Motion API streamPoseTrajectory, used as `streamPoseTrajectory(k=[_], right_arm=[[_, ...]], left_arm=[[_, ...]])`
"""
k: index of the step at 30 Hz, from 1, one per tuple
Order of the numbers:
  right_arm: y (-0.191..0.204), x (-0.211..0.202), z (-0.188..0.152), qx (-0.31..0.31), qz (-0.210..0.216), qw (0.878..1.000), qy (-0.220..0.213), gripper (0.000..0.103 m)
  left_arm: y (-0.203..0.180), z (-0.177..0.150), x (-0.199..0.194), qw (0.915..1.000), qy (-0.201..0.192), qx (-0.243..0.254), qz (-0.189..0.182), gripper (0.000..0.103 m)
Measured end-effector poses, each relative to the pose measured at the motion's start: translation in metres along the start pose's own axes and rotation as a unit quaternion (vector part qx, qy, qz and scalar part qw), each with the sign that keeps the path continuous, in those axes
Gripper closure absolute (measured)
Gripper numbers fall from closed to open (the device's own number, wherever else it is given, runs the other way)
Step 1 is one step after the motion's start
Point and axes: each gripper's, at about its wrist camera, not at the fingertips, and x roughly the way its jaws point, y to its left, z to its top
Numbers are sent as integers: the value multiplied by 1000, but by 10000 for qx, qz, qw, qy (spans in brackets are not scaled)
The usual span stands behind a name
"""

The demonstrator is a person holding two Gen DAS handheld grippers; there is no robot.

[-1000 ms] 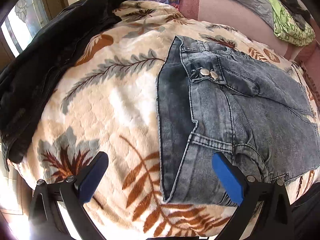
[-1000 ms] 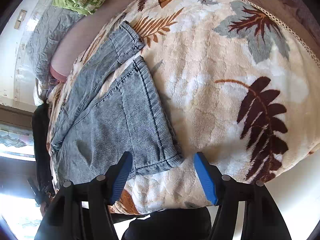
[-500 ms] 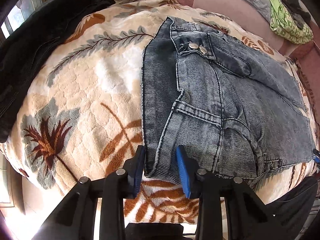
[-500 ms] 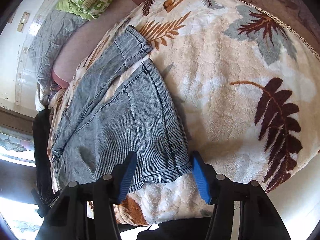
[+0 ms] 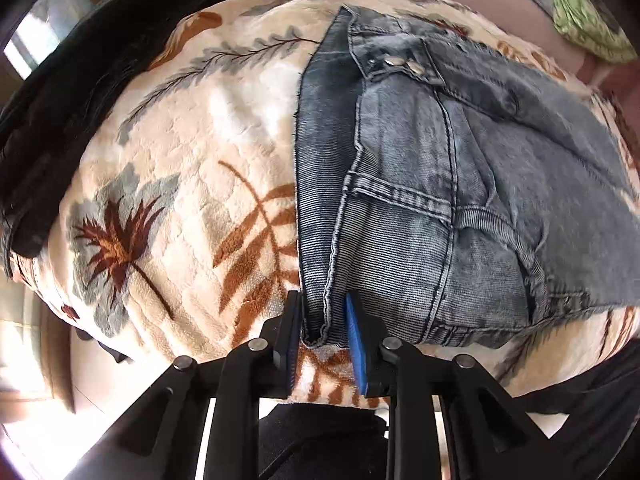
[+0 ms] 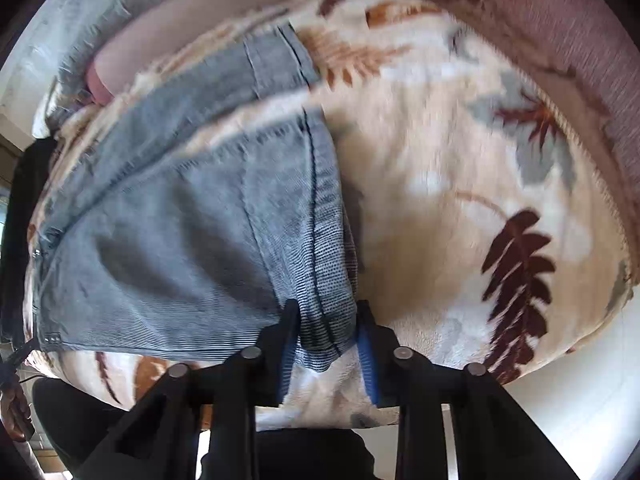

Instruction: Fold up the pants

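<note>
Grey-blue denim pants (image 5: 440, 200) lie flat on a leaf-patterned blanket (image 5: 180, 168). In the left wrist view the waistband with two metal buttons (image 5: 402, 64) faces left. My left gripper (image 5: 322, 308) points down at the near waistband corner; its jaws are closing and both blue pads press the denim edge. In the right wrist view the pants (image 6: 180, 240) stretch away to the left, and the near leg hem (image 6: 328, 280) sits between the pads of my right gripper (image 6: 326, 312). Its jaws are closing too and pinch the hem. The far leg (image 6: 276, 60) lies behind.
A black jacket (image 5: 60, 100) lies along the blanket's left side. A green patterned cloth (image 5: 580, 20) and a grey quilt (image 6: 80, 20) rest at the back on pink upholstery (image 6: 580, 60). The blanket's near edge drops off just under both grippers.
Both grippers went from wide open to closed around the denim. The left moved onto the near waistband corner; the right shifted over the near leg hem and rolled a little.
</note>
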Motion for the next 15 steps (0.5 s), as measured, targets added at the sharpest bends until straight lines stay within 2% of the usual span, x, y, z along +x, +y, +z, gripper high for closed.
streamPoseTrajectory(k=[1, 3, 5, 7, 10, 12, 13, 14, 15], right_arm=[[-1, -7, 0, 41, 36, 10000, -63, 63], [0, -31, 3, 37, -179, 9984, -541, 52], [5, -52, 10, -67, -247, 9952, -942, 50], [11, -65, 24, -47, 298, 9928, -1159, 47], [22, -52, 52, 55, 1195, 9877, -1009, 43], [25, -22, 70, 165, 1633, 9842, -668, 43], [24, -1, 78, 197, 1722, 9842, -353, 43], [22, 23, 84, 213, 1556, 9876, -55, 43], [13, 42, 92, 387, 1279, 9910, 41, 47]], left_arm=[[4, 3, -8, 9999, -110, -57, -61, 78], [7, 7, -31, 9987, -505, -57, 86, 77], [6, 12, -52, 9959, -874, -26, 236, 77], [-5, 17, -65, 9939, -1095, 77, -37, 70], [-39, 22, -65, 9914, -1206, 427, -284, 63], [-61, 25, -48, 9914, -1060, 707, -313, 62], [-68, 25, -38, 9917, -952, 806, -304, 61], [-74, 26, -23, 9930, -761, 878, -201, 61], [-75, 26, -4, 9950, -491, 865, -24, 62]])
